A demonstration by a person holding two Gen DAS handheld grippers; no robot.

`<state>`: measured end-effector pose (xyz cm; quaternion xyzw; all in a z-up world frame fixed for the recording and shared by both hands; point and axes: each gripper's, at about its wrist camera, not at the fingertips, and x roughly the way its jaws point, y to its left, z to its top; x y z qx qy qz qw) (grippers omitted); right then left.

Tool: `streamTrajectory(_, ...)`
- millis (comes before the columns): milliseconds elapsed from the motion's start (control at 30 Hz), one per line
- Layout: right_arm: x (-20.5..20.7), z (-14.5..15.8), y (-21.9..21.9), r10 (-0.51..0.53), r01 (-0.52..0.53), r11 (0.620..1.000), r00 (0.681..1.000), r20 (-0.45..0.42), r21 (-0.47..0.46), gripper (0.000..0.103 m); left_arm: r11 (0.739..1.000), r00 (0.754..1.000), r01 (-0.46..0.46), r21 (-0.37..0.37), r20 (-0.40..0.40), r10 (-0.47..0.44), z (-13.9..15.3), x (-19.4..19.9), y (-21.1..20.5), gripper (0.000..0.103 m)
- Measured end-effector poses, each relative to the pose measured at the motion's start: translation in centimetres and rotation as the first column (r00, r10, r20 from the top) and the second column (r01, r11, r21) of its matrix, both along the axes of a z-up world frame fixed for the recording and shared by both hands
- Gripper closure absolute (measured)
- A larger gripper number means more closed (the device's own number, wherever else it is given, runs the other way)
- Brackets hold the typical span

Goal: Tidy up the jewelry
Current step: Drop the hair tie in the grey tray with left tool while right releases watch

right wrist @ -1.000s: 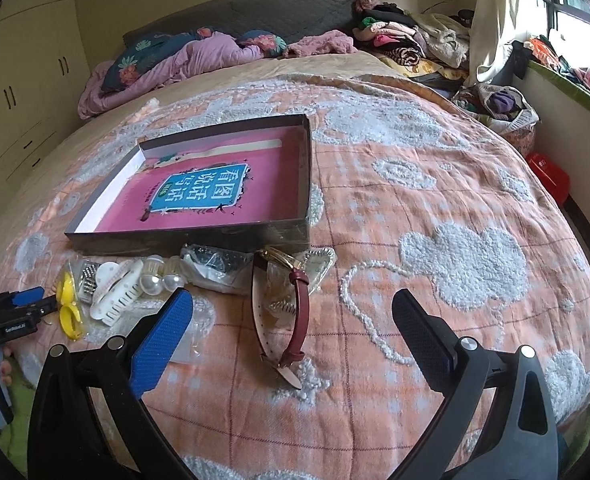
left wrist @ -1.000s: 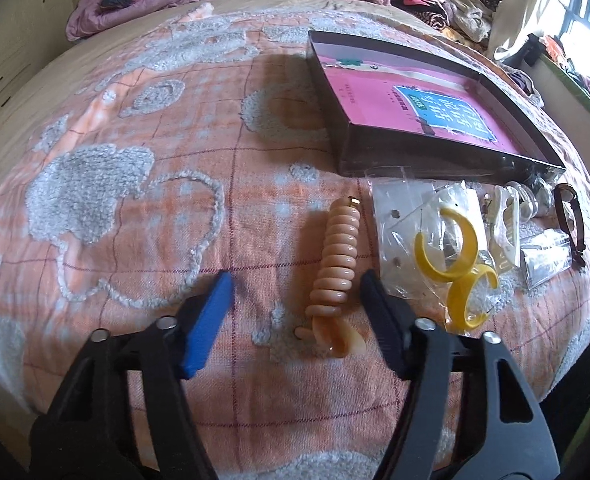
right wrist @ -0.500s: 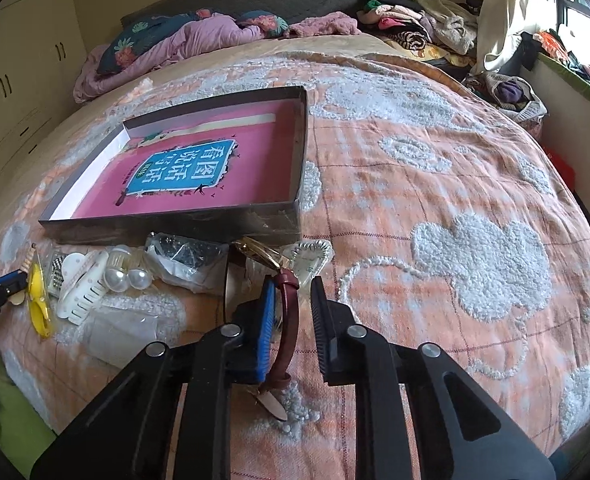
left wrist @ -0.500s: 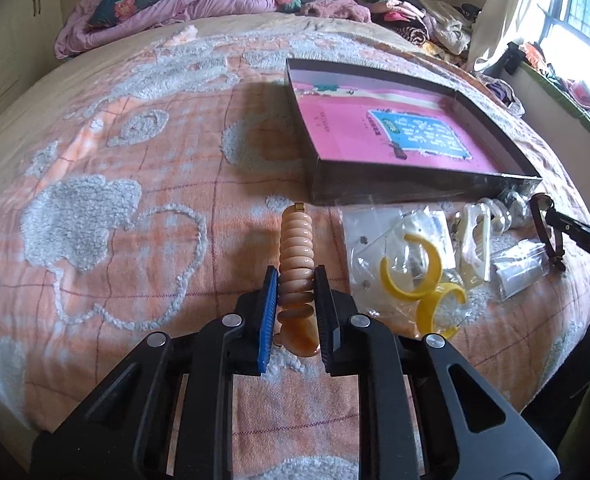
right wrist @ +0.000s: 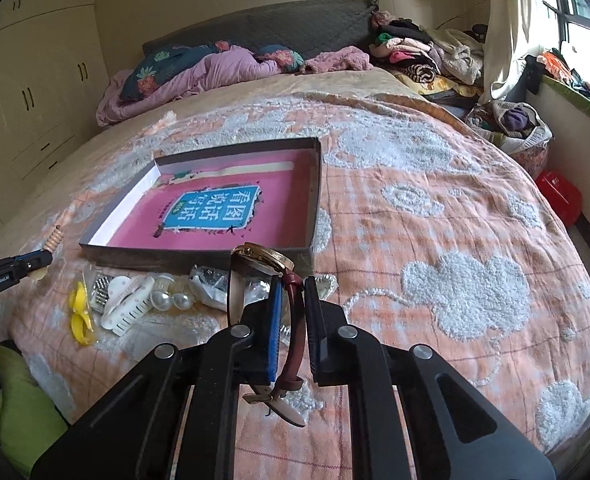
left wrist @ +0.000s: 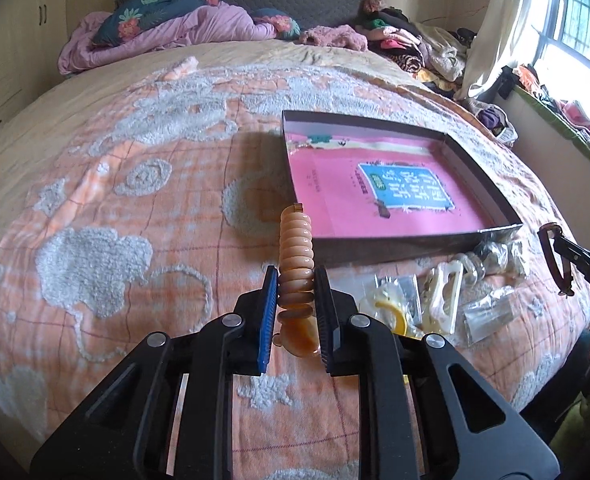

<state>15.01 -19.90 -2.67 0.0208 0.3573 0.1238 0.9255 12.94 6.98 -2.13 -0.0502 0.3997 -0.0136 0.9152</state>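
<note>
My left gripper (left wrist: 295, 276) clamps the amber spiral hair clip (left wrist: 296, 256); my right gripper (right wrist: 293, 284) clamps the maroon-strap watch (right wrist: 273, 280); both held just before the pink-lined box (right wrist: 315, 200)

Black plastic tongs (left wrist: 295, 276), silver screws, one blue pad (right wrist: 275, 320), one black pad

Left gripper (left wrist: 295, 276) hides part of the yellow hoop earrings (left wrist: 395, 314)
</note>
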Motion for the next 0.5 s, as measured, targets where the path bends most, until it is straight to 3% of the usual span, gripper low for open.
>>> streamTrajectory(500, 2.9, 6.4, 2.6, 0.063, -0.071, 0.996, 0.988, 0.143, 0.053, 0.092, 1.000, 0.997, 0.020, 0.005, 0.068, -0.020, 3.8, 3.7, -1.7, 0.092)
